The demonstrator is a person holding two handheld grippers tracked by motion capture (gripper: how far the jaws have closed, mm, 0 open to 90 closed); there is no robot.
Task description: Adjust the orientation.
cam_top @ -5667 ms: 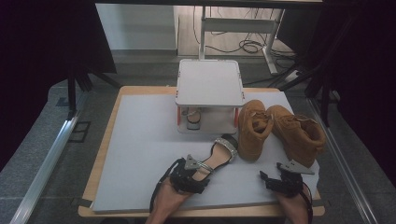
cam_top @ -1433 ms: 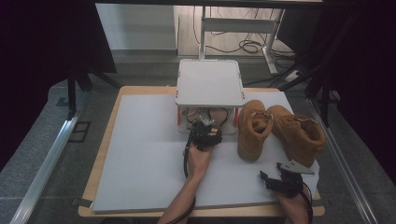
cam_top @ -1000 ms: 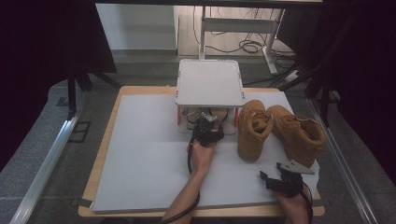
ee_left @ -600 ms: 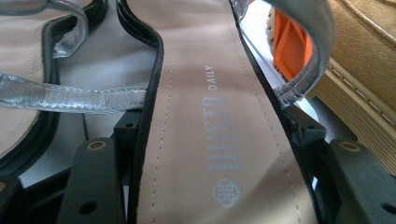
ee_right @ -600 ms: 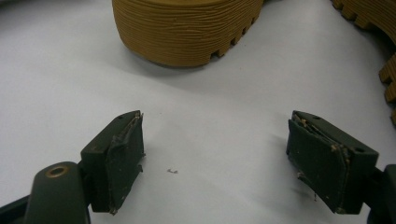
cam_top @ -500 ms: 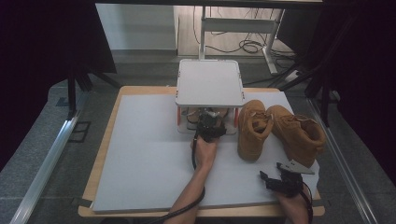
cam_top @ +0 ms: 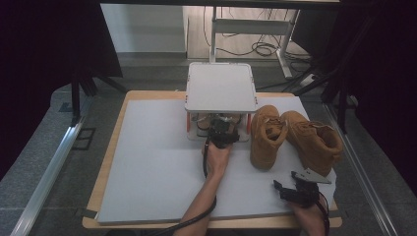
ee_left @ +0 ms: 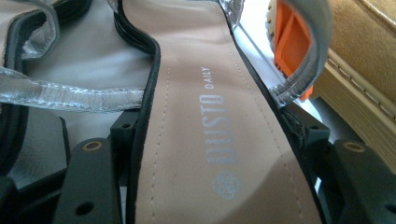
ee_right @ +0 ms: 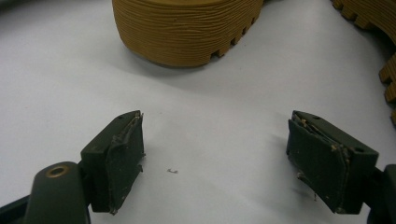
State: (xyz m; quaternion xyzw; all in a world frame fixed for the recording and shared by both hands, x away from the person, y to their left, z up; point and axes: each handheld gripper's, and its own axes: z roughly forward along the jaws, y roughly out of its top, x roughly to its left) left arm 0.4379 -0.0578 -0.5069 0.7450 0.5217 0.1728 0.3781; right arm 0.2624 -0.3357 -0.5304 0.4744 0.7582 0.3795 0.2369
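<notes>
Under the white rack [cam_top: 221, 88] at frame centre, the left gripper [cam_top: 222, 136] places a sandal [ee_left: 205, 116], jaws just easing apart around it.
Next, judged: let go fully, then back out level; right gripper [ee_right: 215, 163], lower right, gapes empty.

Sandal under the rack, boots to its right, two grippers before them.

A white mat [cam_top: 157, 172] covers the wooden table [cam_top: 110, 196]. At its far middle stands a small white two-tier rack with orange legs [cam_top: 220, 88]. The left gripper [cam_top: 222, 133] lies at the rack's front edge, and a beige-soled sandal with silver straps [ee_left: 205, 121] sits between its jaws on the lower tier, beside an orange leg. Right of the rack, side by side, stand two tan suede lace-up boots [cam_top: 295, 137]. The right gripper [cam_top: 295, 189] rests on the mat at the near right, before the boots and apart from them, jaws spread.
</notes>
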